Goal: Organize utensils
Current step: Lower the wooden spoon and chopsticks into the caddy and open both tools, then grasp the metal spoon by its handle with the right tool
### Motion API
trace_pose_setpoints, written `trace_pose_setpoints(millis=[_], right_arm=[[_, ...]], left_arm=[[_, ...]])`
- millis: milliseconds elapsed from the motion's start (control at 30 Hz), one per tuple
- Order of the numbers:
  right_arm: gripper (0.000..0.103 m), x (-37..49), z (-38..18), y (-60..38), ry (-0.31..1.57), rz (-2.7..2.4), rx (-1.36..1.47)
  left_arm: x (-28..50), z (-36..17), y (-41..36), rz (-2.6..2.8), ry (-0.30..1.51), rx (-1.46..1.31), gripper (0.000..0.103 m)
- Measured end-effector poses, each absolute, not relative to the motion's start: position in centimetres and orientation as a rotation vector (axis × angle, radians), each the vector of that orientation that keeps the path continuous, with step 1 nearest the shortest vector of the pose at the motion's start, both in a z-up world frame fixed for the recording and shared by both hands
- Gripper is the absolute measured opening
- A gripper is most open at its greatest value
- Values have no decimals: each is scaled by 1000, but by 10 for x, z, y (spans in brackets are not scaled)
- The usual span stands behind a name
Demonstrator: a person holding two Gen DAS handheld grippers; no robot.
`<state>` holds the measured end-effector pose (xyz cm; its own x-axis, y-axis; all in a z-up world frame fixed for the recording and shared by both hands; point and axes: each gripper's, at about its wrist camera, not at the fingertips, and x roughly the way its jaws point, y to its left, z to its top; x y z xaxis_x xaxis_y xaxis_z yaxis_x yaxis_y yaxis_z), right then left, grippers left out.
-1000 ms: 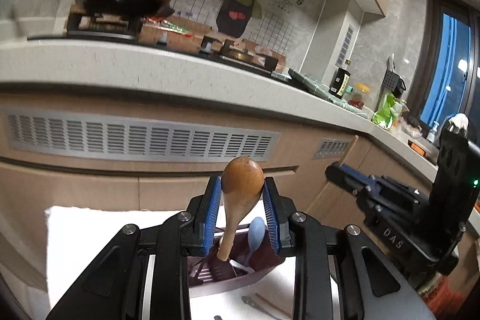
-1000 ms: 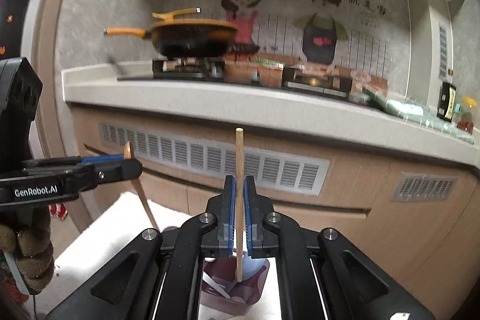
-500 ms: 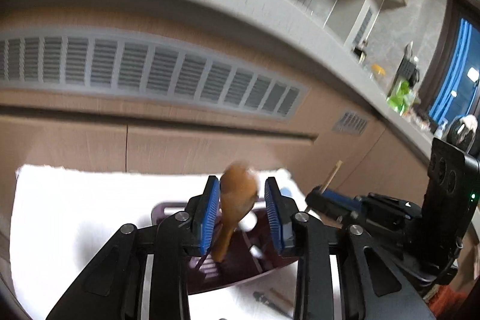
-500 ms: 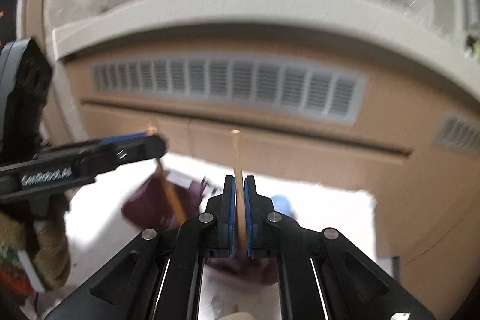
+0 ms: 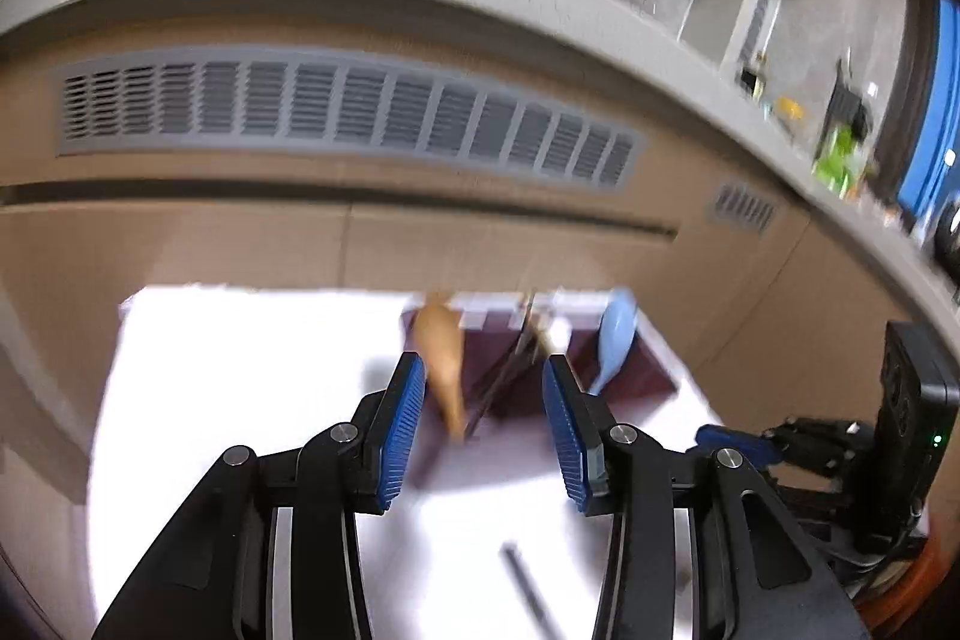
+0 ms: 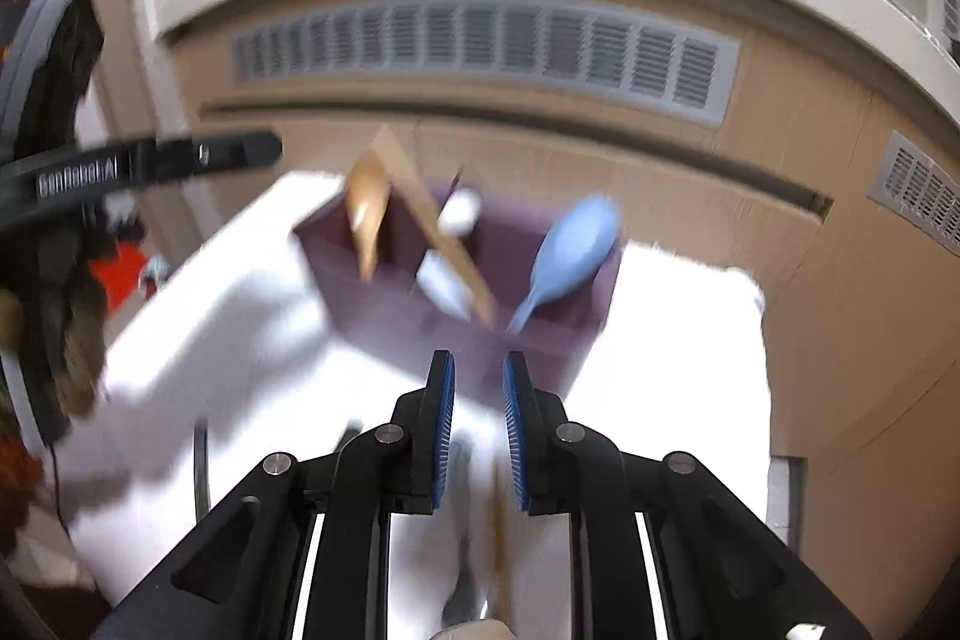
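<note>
Both tools have just been opening. Left tool (image 5: 483, 415) wide, empty; right tool (image 6: 478, 433) narrow, empty. Wooden spoon (image 5: 443, 361), chopstick (image 6: 441, 235) released into purple holder (image 6: 558, 307).

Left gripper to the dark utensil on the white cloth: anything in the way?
Nothing visible. The dark utensil lies alone on the white cloth, nearer the camera than the pads of the left gripper. Its jaws have just been opening and grip nothing; the purple holder stands beyond them.
</note>
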<state>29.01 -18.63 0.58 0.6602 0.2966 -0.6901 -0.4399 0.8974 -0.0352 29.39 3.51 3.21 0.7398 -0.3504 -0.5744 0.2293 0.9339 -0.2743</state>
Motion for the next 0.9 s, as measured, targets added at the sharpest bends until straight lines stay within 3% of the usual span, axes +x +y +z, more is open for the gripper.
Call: trace_pose_setpoints(millis=[167,400,833,900], right_arm=[[16,235,-43,-169,836,480,-304],[16,184,-67,-151,904,678,-246],[17,200,-88,-61,918,799,-358],[11,203,-92,-53,924,758,-408]], left_arm=[[247,-9,41,-299,812,-139,42],[184,-61,65,-263,941,-201,42],[167,-40,95,-118,849,-212,42],[170,-38,91,-128,846,-206,42]])
